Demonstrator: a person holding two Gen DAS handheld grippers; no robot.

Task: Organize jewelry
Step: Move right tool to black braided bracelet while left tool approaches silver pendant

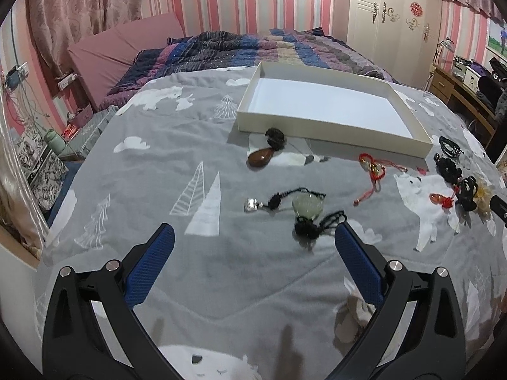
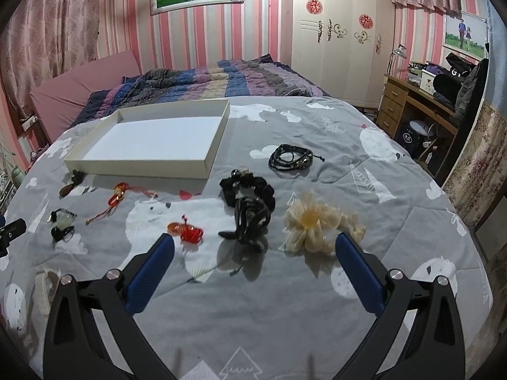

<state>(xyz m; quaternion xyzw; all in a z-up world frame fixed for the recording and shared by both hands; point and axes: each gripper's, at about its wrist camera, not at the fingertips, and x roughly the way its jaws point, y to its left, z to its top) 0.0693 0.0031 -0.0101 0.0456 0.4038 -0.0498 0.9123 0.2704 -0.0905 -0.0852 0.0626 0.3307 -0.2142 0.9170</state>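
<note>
Jewelry [image 2: 247,209] scattered on bedspread [image 2: 285,300], white box [image 2: 136,164] empty; both jaws apart

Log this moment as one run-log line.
left tongs: open, empty | right tongs: open, empty | white tray: empty | jewelry: all on grey blanket

White tray [image 2: 202,164], grey animal-print blanket [image 2: 285,300]

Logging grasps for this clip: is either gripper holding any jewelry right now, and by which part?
Nothing is held. The left gripper and right gripper are both open above the blanket, with the jewelry lying untouched.
</note>
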